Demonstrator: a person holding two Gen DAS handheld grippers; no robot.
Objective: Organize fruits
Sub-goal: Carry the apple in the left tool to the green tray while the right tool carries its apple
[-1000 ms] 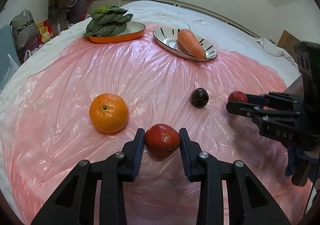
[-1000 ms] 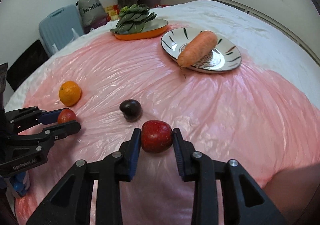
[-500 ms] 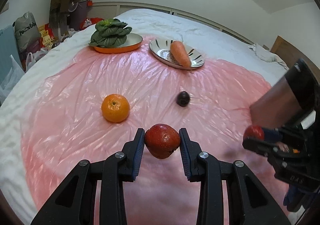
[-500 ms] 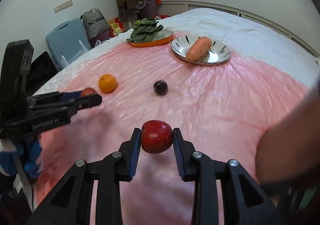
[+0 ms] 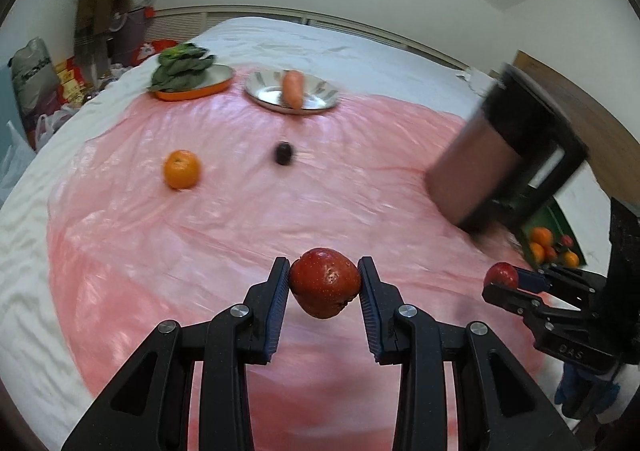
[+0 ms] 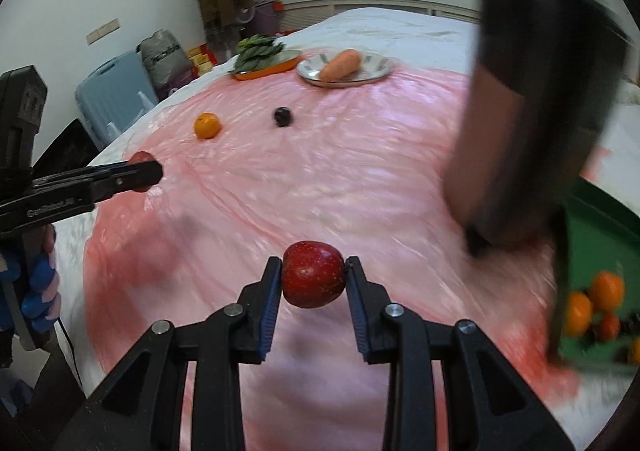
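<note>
Apples, one red apple (image 5: 325,283) clamped in the left gripper (image 5: 324,287) and another (image 6: 313,275) in the right gripper (image 6: 312,279), have pulled back off the pink sheet (image 5: 240,211) toward the green bin (image 6: 600,227) at its right edge, likely for dropping in.

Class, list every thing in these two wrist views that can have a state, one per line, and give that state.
left gripper: shut on a red fruit, held off the sheet
right gripper: shut on a second red fruit
orange: loose on the pink sheet
dark plum: loose on the sheet
carrot: lying on the striped plate
leafy greens: piled in the orange dish
green box: holding fruit
</note>
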